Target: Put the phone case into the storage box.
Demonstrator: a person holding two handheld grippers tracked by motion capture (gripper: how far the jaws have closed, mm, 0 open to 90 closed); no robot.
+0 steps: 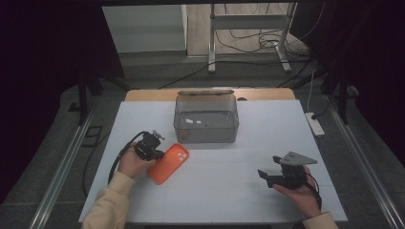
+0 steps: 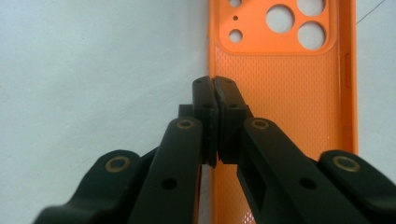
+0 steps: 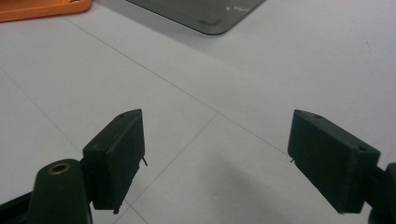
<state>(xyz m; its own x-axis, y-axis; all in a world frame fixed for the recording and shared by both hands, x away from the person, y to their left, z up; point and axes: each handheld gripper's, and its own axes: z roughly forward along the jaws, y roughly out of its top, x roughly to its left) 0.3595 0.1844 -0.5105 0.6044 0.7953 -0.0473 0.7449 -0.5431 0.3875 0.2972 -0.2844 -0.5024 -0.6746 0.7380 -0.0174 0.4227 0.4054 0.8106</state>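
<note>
Left gripper (image 2: 213, 81): jaws clenched on long edge of orange phone case (image 2: 280, 116), case flat on white table (image 1: 229, 191). Right gripper (image 3: 217, 163): jaws spread wide, nothing between, well apart from case. Grey bin (image 1: 206, 119) beyond both.

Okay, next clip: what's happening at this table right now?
A person works at a white table with a gripper in each hand. The left gripper is shut on the long edge of an orange phone case, which lies inner side up. The right gripper is held open over bare table, apart from everything. A clear grey plastic bin stands behind the case, toward the table's far edge.
</note>
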